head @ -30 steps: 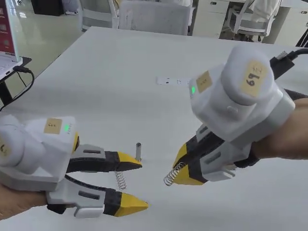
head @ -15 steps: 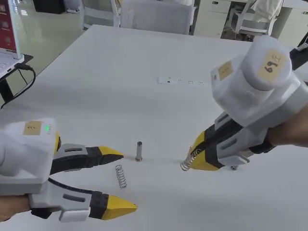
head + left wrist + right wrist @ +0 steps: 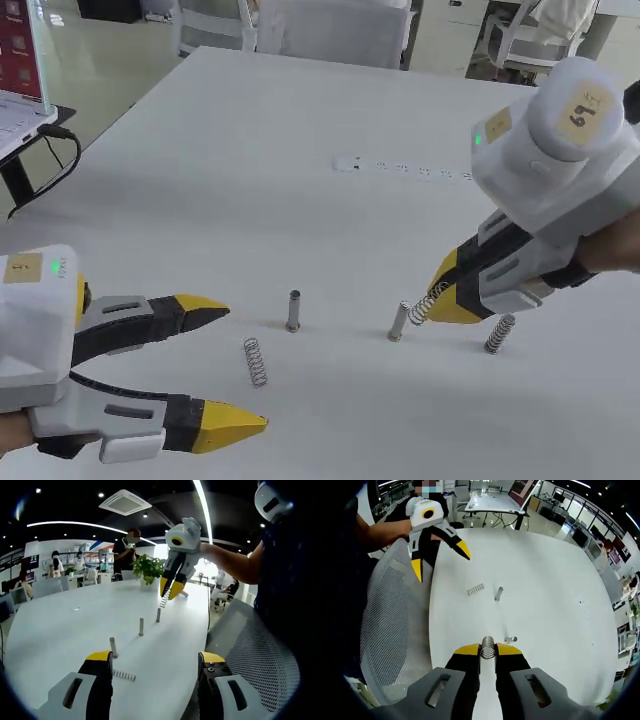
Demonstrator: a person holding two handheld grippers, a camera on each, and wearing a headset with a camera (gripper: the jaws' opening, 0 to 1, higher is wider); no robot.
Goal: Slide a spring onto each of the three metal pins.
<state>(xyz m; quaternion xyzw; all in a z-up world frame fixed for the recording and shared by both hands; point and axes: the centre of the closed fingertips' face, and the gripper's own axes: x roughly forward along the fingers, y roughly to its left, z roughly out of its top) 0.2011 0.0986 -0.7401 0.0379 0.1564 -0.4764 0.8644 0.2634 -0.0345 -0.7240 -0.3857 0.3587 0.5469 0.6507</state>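
The right tool (image 3: 447, 303) pinches one spring (image 3: 427, 302) beside the middle pin (image 3: 398, 322) of three; the left tool (image 3: 246, 368) gapes wide. A second spring (image 3: 255, 361) lies loose, a third spring (image 3: 500, 333) stands upright.

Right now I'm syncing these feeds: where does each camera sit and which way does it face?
Head view: on the headset, looking down at the white table; the yellow-tipped left gripper, right gripper and a wrist show.
Left gripper view: on the left gripper, facing the right gripper across the table; own open jaws below.
Right gripper view: on the right gripper, facing the left gripper and person; jaws pinch a steel coil spring.
Shared: both gripper views show the loose coil spring beside a bare metal pin.
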